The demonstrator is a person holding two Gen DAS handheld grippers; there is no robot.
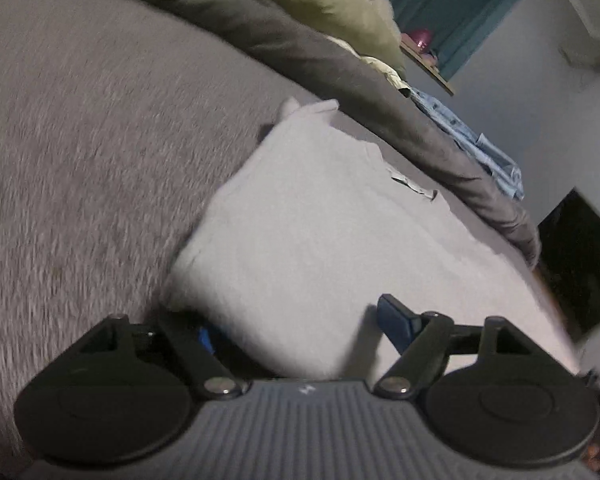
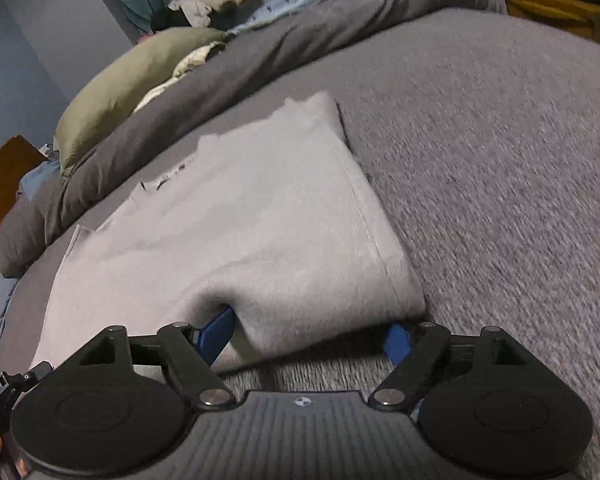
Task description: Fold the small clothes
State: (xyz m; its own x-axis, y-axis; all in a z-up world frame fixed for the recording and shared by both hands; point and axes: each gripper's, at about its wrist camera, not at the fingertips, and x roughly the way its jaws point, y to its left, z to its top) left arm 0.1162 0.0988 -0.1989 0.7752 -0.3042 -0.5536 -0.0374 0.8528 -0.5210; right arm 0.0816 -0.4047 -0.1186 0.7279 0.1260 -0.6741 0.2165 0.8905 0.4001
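Your left gripper (image 1: pixel 300 334) and right gripper (image 2: pixel 312 330), fingers spread, straddle the near edge of the grey garment (image 2: pixel 252 216) lying on the bed (image 2: pixel 500 160), seemingly ready to fold it.

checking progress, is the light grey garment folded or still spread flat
Folded at least once: the light grey garment shows a rounded doubled edge nearest both tools, lying on the grey bed cover.

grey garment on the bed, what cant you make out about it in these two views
- Left wrist view: grey garment, near edge hidden behind the left gripper.
- Right wrist view: its near corner bunches over the right gripper, hiding one pad.
- Small mark near its far edge: too small to make out.
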